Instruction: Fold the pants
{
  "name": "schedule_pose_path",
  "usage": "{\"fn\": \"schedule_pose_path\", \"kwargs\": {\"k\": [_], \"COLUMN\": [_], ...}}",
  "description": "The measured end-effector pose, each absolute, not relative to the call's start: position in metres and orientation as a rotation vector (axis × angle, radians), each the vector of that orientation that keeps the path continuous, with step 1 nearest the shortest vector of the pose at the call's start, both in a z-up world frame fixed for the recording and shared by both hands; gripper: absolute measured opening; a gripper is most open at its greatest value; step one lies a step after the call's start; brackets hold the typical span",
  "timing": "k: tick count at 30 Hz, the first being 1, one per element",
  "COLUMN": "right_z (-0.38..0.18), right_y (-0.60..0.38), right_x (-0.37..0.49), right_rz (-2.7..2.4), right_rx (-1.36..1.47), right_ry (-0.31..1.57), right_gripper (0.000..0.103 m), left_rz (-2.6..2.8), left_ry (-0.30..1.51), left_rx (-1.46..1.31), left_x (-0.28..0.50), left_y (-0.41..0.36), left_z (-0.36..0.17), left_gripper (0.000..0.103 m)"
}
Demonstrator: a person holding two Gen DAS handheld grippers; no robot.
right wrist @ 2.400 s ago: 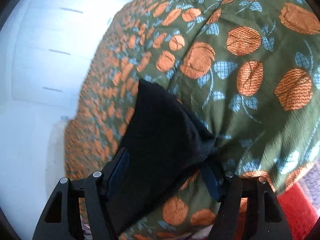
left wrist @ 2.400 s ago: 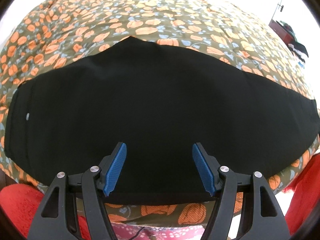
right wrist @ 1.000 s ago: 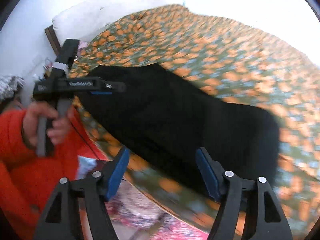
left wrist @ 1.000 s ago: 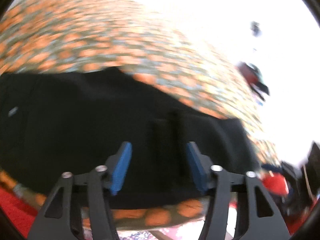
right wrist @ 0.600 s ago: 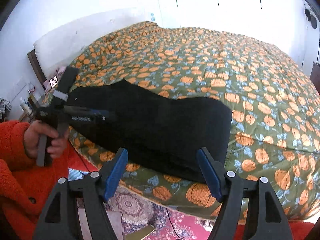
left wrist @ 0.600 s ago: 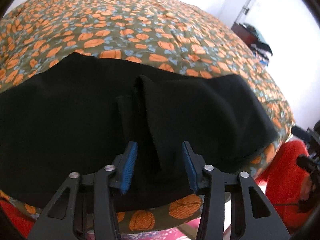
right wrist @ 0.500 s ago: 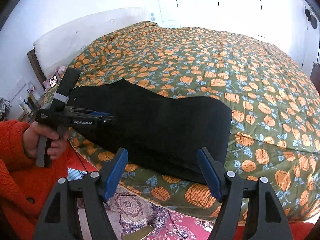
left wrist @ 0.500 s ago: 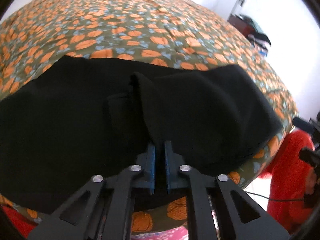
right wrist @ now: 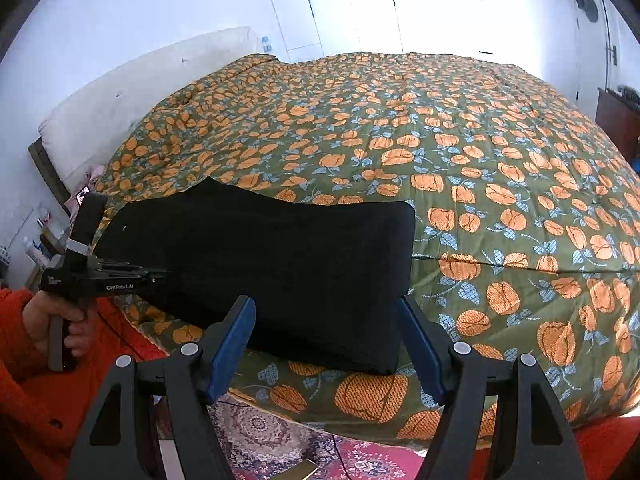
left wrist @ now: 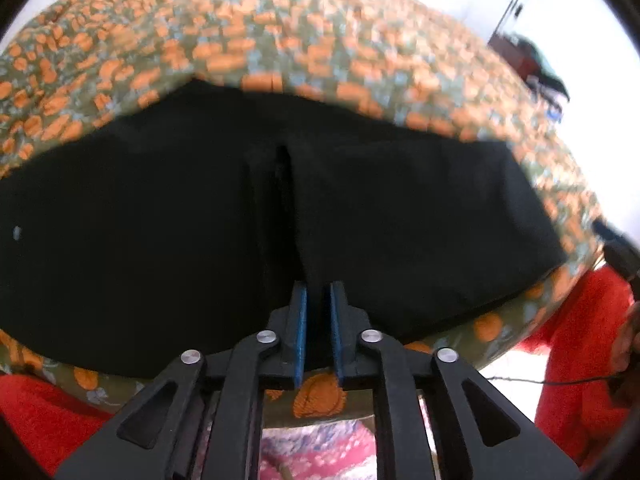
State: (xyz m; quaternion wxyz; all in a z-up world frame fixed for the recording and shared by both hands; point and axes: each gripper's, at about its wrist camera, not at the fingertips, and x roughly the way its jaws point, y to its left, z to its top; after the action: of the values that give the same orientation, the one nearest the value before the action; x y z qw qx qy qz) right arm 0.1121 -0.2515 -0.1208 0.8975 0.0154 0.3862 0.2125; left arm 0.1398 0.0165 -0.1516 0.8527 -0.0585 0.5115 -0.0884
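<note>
Black pants (right wrist: 280, 256) lie folded lengthwise along the near edge of a bed; they fill the middle of the left wrist view (left wrist: 160, 220). My left gripper (left wrist: 318, 292) is shut on a pinched ridge of the pants' near edge. It also shows in the right wrist view (right wrist: 162, 271), at the pants' left part. My right gripper (right wrist: 326, 312) is open and empty, held back off the bed edge, near the pants' right end.
The bed carries a green quilt with orange pumpkins (right wrist: 480, 160). A patterned pink rug (right wrist: 280, 440) lies on the floor below. White wardrobe doors (right wrist: 400, 4) stand behind the bed. A dark cabinet (right wrist: 616, 116) stands at the right.
My left gripper closed on a fold of the pants' near edge and has shifted slightly. My right gripper let go of the pants' end and pulled back, open.
</note>
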Motion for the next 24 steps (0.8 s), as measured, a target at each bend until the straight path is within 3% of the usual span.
{"fn": "schedule_pose_path", "kwargs": {"k": [1,3,5,8,11,12,17,24], "right_z": [-0.12,-0.12,-0.123,-0.125,-0.126,-0.125,-0.112,-0.102], "right_y": [-0.252,-0.254,-0.257,-0.258,-0.258,-0.259,-0.285,-0.264], "right_x": [0.111,0.111,0.112,0.113,0.114,0.113,0.121,0.172], "right_rz": [0.438,0.433,0.428,0.427,0.424,0.421,0.349,0.628], "right_rx": [0.03,0.035,0.045,0.052,0.054,0.057,0.093,0.184], "right_ry": [0.796,0.791,0.799,0.809,0.808,0.803,0.755,0.82], "right_gripper": [0.072,0.072,0.072,0.072,0.072,0.072,0.072,0.072], "left_rz": [-0.184,-0.136,-0.124,-0.152,-0.163,-0.194,-0.213,-0.184], "left_ry": [1.04,0.959,0.982,1.104,1.171,1.161,1.011,1.1], "left_rx": [-0.141,-0.166,-0.175,-0.183,-0.128,-0.113,-0.073,-0.007], "left_x": [0.138,0.134,0.141,0.16,0.17,0.171,0.165,0.17], "left_y": [0.019,0.03,0.035,0.03,0.012,0.004,0.007,0.008], "left_z": [-0.144,-0.129,-0.134,-0.162,-0.179,-0.176,-0.136,-0.176], "left_gripper": [0.049,0.081,0.081,0.068,0.03,0.011,0.007,0.008]}}
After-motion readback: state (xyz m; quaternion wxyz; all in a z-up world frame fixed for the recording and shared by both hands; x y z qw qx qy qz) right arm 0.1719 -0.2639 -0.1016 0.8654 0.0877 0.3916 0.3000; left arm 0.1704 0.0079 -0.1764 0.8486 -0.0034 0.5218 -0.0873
